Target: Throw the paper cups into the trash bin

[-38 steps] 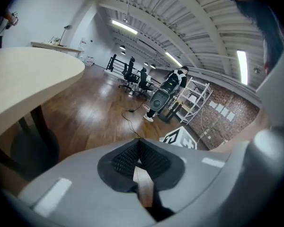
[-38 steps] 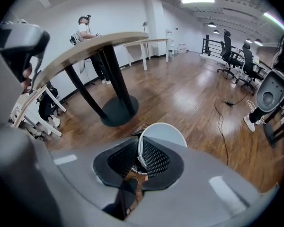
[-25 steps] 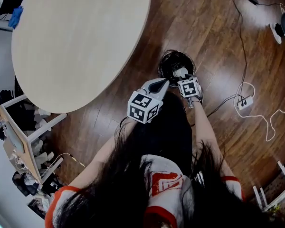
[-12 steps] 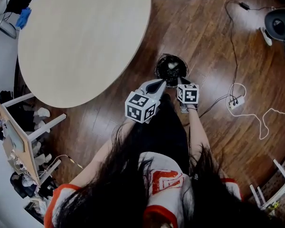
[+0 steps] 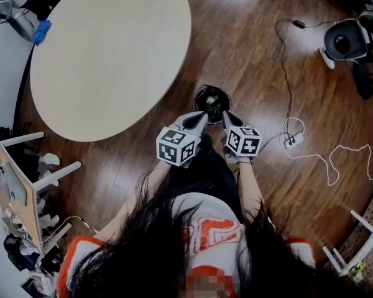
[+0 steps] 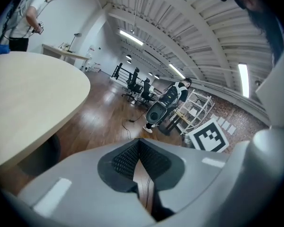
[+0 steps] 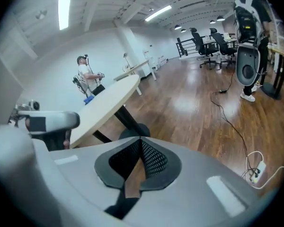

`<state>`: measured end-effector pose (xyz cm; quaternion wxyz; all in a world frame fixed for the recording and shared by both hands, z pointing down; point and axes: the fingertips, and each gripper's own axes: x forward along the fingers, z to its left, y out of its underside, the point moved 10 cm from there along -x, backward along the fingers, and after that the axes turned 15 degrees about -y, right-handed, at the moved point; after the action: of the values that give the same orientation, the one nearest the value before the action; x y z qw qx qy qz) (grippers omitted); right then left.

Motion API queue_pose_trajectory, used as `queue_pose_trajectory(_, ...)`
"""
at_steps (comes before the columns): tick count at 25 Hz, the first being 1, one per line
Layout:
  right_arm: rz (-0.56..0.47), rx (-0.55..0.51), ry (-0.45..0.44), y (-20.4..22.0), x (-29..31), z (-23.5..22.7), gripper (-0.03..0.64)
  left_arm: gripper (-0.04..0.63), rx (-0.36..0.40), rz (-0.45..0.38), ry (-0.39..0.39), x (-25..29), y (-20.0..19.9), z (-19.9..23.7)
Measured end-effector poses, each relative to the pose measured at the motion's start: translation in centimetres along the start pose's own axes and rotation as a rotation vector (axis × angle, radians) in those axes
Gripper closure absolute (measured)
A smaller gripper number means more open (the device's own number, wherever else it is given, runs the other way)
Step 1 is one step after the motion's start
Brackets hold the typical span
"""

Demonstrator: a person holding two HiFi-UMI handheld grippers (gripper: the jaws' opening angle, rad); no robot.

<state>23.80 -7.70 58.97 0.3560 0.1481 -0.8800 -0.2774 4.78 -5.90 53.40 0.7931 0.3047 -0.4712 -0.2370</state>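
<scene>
The black trash bin [image 5: 211,99] stands on the wooden floor just past the round table's edge; a few pale patches show inside it, too small to name. My left gripper [image 5: 202,115] and right gripper [image 5: 227,115] hang side by side just short of the bin, tips pointing at it. No paper cup is in either. In the left gripper view the left gripper [image 6: 141,141] is shut, pads meeting at the tip with nothing between. The right gripper [image 7: 141,139] in its own view is likewise shut and empty.
A large round beige table [image 5: 105,54] fills the upper left. Cables and a white power strip [image 5: 290,140] lie on the floor to the right, with an office chair [image 5: 345,39] beyond. A wooden rack [image 5: 18,185] stands at the left. A person [image 7: 87,77] stands beyond the table.
A white cup seen at the right gripper's tips over the bin a second ago is gone from them. Both grippers have drawn back from the bin.
</scene>
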Motion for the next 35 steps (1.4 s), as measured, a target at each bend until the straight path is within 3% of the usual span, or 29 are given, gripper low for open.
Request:
queue_pose_trajectory(10, -0.223, 0.084, -0.122, -5.2, -4.4, 5.6, 0.615, 0.595, -0.060, -0.119, -0.007, -2.7, -4.1, -1.5)
queue_pose_trajectory(18, -0.280, -0.077, -0.128, -9.0, -6.2, 9.3, 0.615, 0.595, -0.088, -0.244, -0.013, -5.0, -7.7, -2.3)
queue_pose_trajectory(26, -0.369, -0.057, -0.194, -10.3, -8.0, 10.7, 0.615, 0.595, -0.107, -0.274, -0.013, -5.4, -8.4, -2.3)
queue_pose_trajectory(35, -0.396, -0.071, -0.201, -11.4, -8.4, 11.5, 0.615, 0.595, -0.088, -0.290, 0.009, -5.8, -9.1, -2.5)
